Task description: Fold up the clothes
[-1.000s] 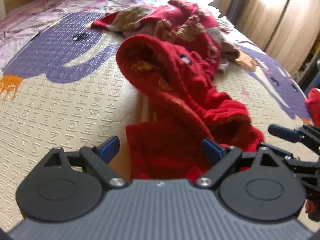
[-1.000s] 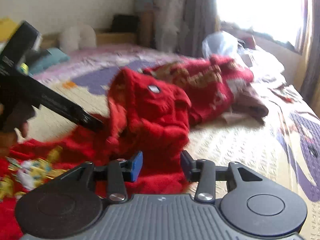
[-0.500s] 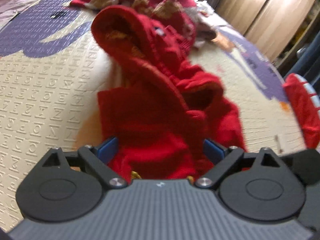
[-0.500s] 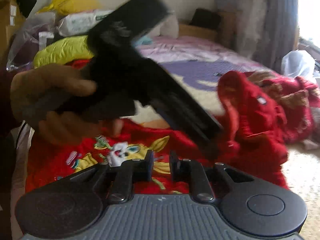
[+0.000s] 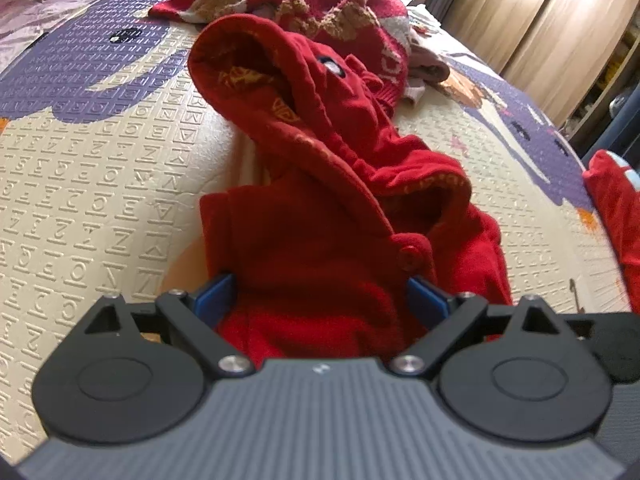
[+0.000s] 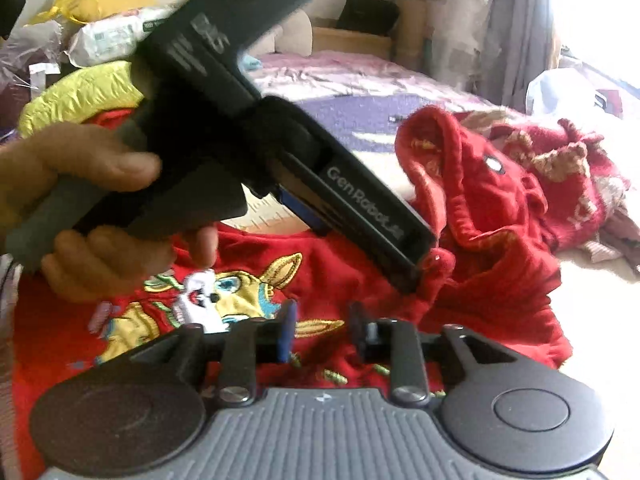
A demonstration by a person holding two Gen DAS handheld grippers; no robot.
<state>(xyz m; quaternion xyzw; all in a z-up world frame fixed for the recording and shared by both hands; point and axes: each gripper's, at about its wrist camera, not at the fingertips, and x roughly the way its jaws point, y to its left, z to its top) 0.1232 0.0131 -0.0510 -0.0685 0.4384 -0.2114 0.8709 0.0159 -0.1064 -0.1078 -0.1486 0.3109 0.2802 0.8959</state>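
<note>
Right gripper (image 6: 320,330) now swung left onto hoodie (image 5: 340,208) front, jaws narrowed, gripping nothing. Left gripper (image 5: 320,296) spread wide around hem, lower centre. Fold not begun.

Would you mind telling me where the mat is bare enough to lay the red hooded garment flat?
The cream mat left of the red hooded garment lies bare up to the purple print. A narrower strip is bare on its right. Behind it, the patterned red sweater crowds the mat.
</note>
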